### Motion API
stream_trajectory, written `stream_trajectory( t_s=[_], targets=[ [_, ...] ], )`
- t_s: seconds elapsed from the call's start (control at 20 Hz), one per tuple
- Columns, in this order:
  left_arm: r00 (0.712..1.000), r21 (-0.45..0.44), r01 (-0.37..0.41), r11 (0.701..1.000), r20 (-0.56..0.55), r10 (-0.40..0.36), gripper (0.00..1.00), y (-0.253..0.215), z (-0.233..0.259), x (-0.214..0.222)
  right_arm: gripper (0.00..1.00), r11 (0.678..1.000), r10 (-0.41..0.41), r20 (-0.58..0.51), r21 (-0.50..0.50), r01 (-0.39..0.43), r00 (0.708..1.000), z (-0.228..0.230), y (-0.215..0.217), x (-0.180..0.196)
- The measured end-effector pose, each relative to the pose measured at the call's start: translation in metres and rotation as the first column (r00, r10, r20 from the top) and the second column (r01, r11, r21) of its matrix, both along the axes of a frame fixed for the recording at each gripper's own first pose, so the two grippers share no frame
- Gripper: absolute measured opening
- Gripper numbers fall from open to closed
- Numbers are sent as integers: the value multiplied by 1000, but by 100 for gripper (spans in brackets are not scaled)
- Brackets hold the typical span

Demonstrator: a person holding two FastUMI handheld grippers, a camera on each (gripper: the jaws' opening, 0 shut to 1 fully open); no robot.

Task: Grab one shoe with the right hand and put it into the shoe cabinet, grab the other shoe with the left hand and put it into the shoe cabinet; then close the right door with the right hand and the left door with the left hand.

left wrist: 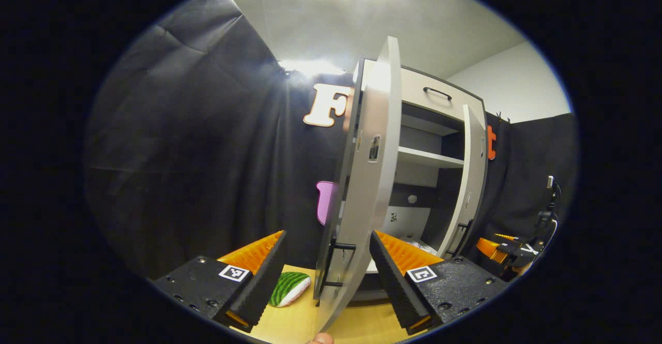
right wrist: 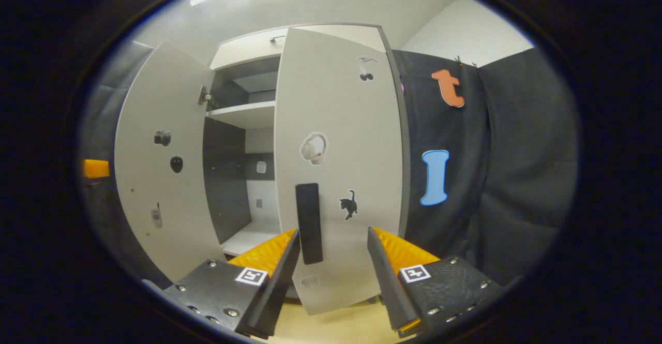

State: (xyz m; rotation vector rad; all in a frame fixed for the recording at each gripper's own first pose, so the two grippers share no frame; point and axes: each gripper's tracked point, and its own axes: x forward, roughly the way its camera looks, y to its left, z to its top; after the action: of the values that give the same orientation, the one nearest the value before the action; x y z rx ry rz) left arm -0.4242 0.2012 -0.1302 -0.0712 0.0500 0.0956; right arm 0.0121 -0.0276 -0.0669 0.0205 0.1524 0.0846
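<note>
The shoe cabinet (left wrist: 434, 103) stands ahead with both doors ajar. In the left gripper view its left door (left wrist: 370, 178) is seen edge-on, and that door's black handle (left wrist: 339, 264) sits between the fingers of my left gripper (left wrist: 326, 282), which is open. Something pale (left wrist: 414, 244) lies on the cabinet's bottom shelf, mostly hidden. In the right gripper view the right door (right wrist: 339, 126) faces me, swung partway across the opening. Its black handle (right wrist: 309, 222) stands just beyond my right gripper (right wrist: 331, 266), which is open and holds nothing. The left door (right wrist: 155, 178) hangs wide open.
A green striped watermelon-patterned item (left wrist: 289, 288) lies on the wooden floor (left wrist: 295, 323) left of the cabinet. The right gripper (left wrist: 509, 251) shows beside the right door (left wrist: 468, 178). A white shelf (right wrist: 243, 114) crosses the cabinet inside. Black cloth walls stand on both sides.
</note>
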Motion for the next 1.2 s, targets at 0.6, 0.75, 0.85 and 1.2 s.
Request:
stream_trajectory(
  t_s=[0.6, 0.75, 0.85, 1.2],
  targets=[
    [997, -21, 30, 999, -66, -31, 100, 24, -25, 32, 78, 997, -73, -8, 40, 73, 997, -5, -18, -6],
    [996, -34, 38, 999, -75, -41, 95, 22, -27, 34, 78, 997, -73, -11, 36, 73, 997, -7, -18, -5],
    [996, -42, 40, 998, -77, -43, 95, 21, -27, 37, 78, 997, -72, -9, 36, 72, 997, -7, -18, -4],
    [993, -52, 84, 995, -82, -88, 94, 17, -31, 43, 78, 997, -69, -9, 34, 69, 998, -7, -13, 1]
  ],
)
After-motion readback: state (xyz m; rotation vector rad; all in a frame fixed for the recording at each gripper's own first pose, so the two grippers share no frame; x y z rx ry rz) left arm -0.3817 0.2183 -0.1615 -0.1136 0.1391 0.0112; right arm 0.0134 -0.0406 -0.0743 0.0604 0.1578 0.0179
